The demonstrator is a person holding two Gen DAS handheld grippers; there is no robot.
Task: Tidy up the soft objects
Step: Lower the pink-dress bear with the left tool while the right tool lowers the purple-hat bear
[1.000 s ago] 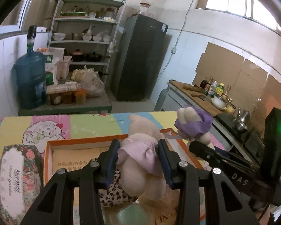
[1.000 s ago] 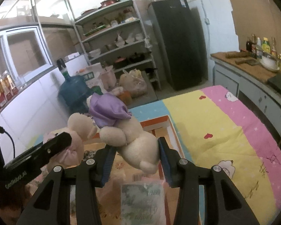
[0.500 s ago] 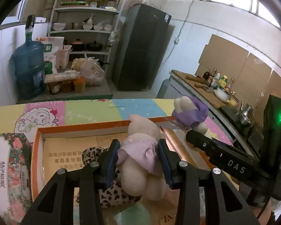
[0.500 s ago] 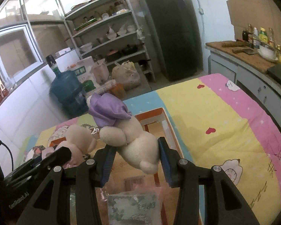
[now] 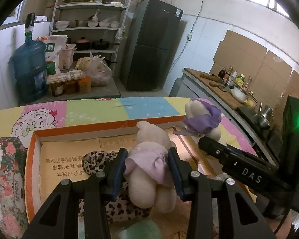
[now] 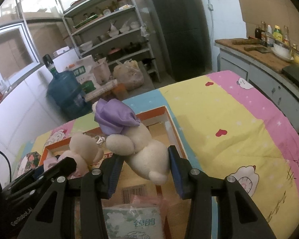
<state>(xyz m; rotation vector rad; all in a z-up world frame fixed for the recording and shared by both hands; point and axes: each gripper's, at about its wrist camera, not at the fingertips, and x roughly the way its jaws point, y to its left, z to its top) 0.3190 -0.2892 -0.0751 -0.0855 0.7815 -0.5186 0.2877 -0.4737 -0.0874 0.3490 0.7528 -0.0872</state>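
Two plush bears are what I'm sorting: the pink-dressed bear (image 5: 147, 165) is pinched at the waist by my left gripper (image 5: 147, 174), and the purple-dressed bear (image 6: 137, 139) is clamped by its lower body in my right gripper (image 6: 142, 169). Over the last second both wrist views have tipped downward, so more of the orange-rimmed cardboard box (image 5: 32, 159) now fills the frame and the bears hang lower over its interior, above the leopard-print cloth (image 5: 93, 159) already lying inside. The tissue pack (image 6: 133, 221) sits below the right gripper. I judge this a descent toward release; neither bear has touched the box floor yet.
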